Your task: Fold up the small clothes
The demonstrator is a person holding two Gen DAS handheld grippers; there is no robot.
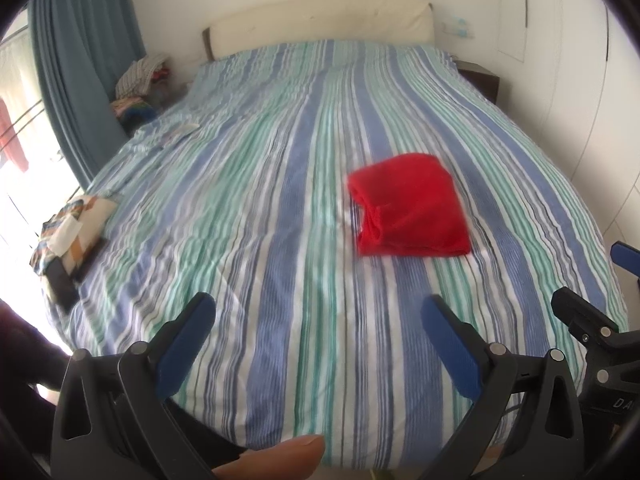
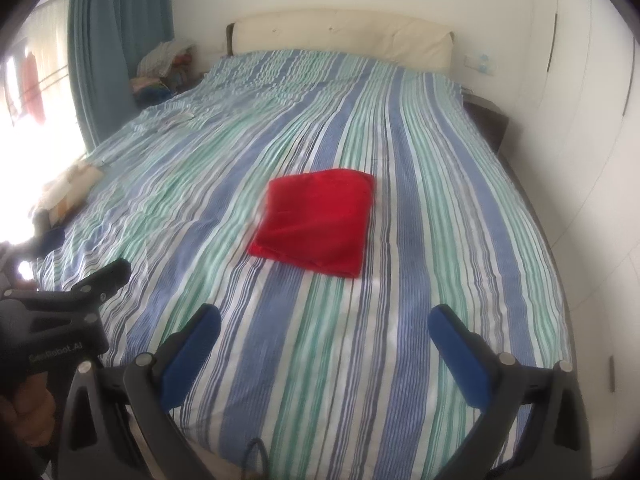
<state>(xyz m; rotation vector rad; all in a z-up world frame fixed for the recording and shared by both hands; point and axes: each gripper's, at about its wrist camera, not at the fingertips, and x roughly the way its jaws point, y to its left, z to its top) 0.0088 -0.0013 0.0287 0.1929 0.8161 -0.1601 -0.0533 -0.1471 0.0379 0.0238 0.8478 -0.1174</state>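
Red garment (image 2: pixel 316 222), folded into a rough square, lies flat mid-bed on the striped duvet (image 2: pixel 420 152), nothing touching it. Left gripper (image 1: pixel 318 314) hangs short of it, blue fingers spread wide and empty. Right gripper (image 2: pixel 324 320), same: fingers apart, empty. Patterned clothes (image 1: pixel 76 228) at the bed's left edge, blurred, washed out by window glare.

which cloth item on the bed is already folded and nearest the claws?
The red garment, a neat square mid-bed. The patterned pile sits at the left edge, rumpled and farther off.
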